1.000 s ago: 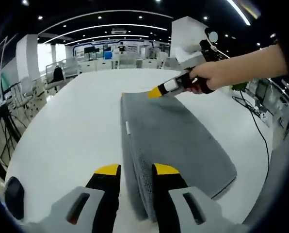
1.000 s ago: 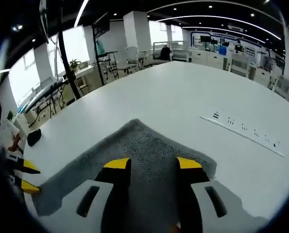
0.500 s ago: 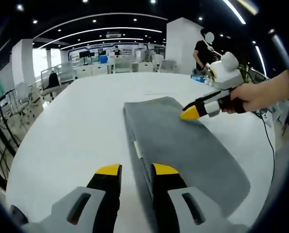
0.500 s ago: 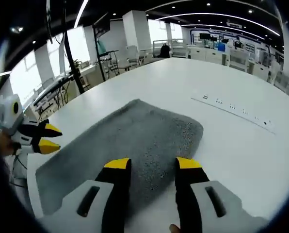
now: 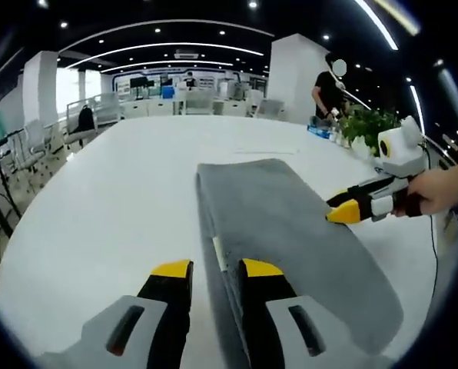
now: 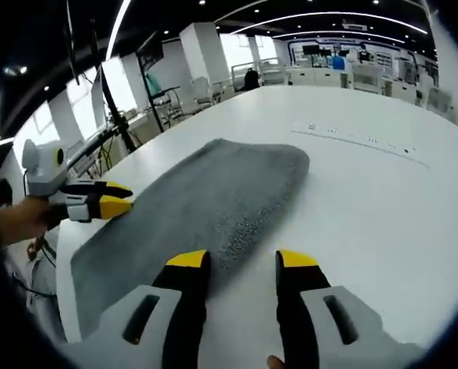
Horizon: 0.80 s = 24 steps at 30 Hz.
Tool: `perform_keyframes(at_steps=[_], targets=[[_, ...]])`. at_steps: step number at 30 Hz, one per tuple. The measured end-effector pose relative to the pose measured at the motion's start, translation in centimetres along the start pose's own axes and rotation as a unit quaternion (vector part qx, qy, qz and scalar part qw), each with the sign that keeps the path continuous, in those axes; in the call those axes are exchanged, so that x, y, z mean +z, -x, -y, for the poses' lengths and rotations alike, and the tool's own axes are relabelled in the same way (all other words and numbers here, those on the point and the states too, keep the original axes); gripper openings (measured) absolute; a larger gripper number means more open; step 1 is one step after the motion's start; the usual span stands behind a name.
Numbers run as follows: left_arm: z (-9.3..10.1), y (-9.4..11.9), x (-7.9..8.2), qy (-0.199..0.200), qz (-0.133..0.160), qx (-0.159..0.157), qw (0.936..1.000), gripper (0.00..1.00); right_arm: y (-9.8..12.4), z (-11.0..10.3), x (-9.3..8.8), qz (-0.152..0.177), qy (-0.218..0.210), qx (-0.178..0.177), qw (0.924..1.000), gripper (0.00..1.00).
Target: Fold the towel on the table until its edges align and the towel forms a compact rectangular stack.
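A grey towel (image 5: 290,231) lies folded into a long strip on the white table (image 5: 114,200); its near left edge carries a small white label. My left gripper (image 5: 216,269) hovers open over that near edge, nothing pinched. In the right gripper view the towel (image 6: 206,204) stretches away to the left of my open right gripper (image 6: 240,261), whose jaws frame bare table just off the towel's long edge. The right gripper (image 5: 343,211), held by a hand, hangs at the towel's right edge. The left gripper (image 6: 115,198) hangs over the towel's other side, its tips slightly apart.
A row of sockets (image 6: 360,141) is set into the table beyond the towel. A person in black (image 5: 327,84) stands by a potted plant (image 5: 367,127) at the far right. A black stand (image 6: 129,115), chairs and desks ring the table.
The towel's near end, bunched up between my left jaws a second ago, now lies flat. The right gripper has drawn back from the towel's far corner to its side edge.
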<state>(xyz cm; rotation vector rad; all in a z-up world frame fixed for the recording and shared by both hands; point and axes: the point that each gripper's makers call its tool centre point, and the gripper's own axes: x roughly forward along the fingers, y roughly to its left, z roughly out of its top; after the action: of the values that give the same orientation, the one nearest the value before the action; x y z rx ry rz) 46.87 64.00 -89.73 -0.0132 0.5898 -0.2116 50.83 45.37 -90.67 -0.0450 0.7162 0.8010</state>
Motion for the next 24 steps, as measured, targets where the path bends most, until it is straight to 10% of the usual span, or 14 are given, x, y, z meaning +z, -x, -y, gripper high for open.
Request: perform_keyframes(at_steps=[24], targets=[[0.5, -1.6, -0.9, 0.058, 0.015, -0.015, 0.9981, 0.09, -0.6, -1.2, -1.0, 0.028, 0.005, 0.026, 0.9992, 0.07]])
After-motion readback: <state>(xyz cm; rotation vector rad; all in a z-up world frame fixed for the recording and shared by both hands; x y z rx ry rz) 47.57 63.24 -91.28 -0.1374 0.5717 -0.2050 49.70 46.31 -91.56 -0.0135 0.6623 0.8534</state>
